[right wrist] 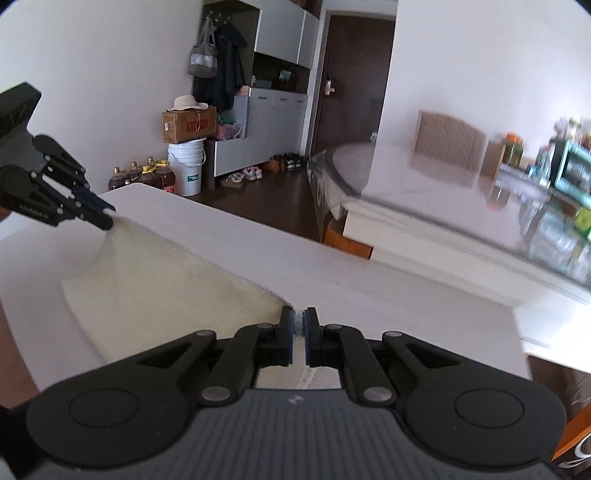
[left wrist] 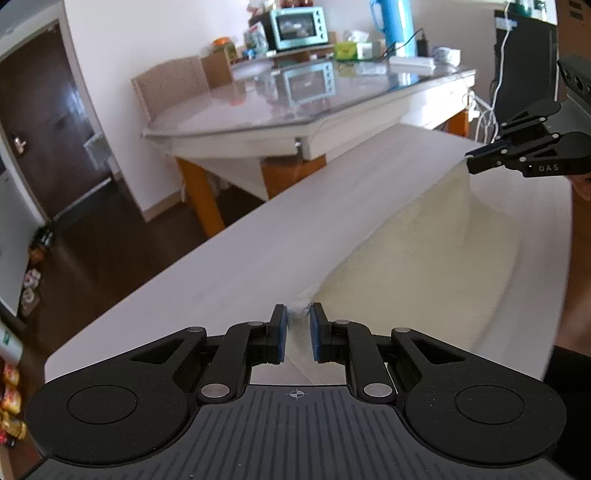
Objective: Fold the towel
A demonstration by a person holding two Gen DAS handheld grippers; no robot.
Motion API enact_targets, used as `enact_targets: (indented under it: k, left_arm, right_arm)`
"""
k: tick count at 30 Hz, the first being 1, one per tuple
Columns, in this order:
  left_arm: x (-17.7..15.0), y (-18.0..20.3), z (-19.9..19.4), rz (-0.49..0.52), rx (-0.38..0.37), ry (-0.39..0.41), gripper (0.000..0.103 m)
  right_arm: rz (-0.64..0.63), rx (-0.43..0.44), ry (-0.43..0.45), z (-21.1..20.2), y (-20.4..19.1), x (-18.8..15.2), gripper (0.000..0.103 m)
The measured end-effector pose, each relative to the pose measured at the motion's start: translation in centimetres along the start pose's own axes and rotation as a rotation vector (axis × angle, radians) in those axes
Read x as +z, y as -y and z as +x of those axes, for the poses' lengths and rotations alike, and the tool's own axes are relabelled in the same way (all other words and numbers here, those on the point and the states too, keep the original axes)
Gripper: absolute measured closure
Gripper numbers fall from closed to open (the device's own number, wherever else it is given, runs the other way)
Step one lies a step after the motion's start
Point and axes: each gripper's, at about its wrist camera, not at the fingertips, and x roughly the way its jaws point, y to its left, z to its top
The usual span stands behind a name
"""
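A cream towel (left wrist: 417,258) is lifted off the white table (left wrist: 221,273) and stretched between both grippers. My left gripper (left wrist: 297,314) is shut on one towel corner, whose frayed tip pokes up between the blue pads. In the left wrist view the right gripper (left wrist: 471,157) pinches the opposite corner at the far right. From the right wrist view, my right gripper (right wrist: 299,315) is shut on its corner of the towel (right wrist: 166,280), and the left gripper (right wrist: 109,216) holds the far corner at the left. The towel sags between them.
Beyond the white table (right wrist: 388,295) stands a glass-topped table (left wrist: 295,107) with a teal toaster oven (left wrist: 299,27), a blue jug (left wrist: 397,26) and small items. A chair (left wrist: 170,88) stands behind it. Dark wood floor, cabinets and a door lie further off.
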Motion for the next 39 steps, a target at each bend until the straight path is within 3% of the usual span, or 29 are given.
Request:
enact_targets:
  k: [8, 14, 17, 22, 25, 31, 39]
  left_arm:
    - [-1.0, -0.7, 3.7, -0.020, 0.004, -0.040, 0.089]
    - [-1.4, -0.7, 4.8, -0.025, 0.034, -0.054, 0.085]
    - [-1.7, -1.0, 4.9, -0.031, 0.046, -0.054, 0.076]
    - [-2.5, -2.2, 3.6, -0.061, 0.077, -0.037, 0.073]
    - [-2.5, -2.6, 3.4, -0.067, 0.088, -0.028, 0.073]
    - [-1.7, -1.7, 4.0, -0.012, 0.039, 0.011, 0.061]
    - [-1.2, -0.7, 6.1, 0.055, 0.053, -0.007, 0.061]
  right_arm:
    - [0.056, -0.031, -0.090, 3.4, 0.6, -1.4, 0.096]
    - [0.049, -0.075, -0.106, 4.1, 0.3, -2.1, 0.095]
    - [0.064, -0.096, -0.087, 3.7, 0.5, -2.4, 0.088]
    - [0.118, -0.148, -0.021, 1.0, 0.8, -2.8, 0.087]
    - [0.160, -0.127, -0.010, -0.6, 0.1, -3.2, 0.087]
    - [0.235, -0.040, -0.024, -2.6, -2.7, -4.8, 0.083]
    - [0.283, -0.052, -0.061, -2.5, -4.1, -6.1, 0.083]
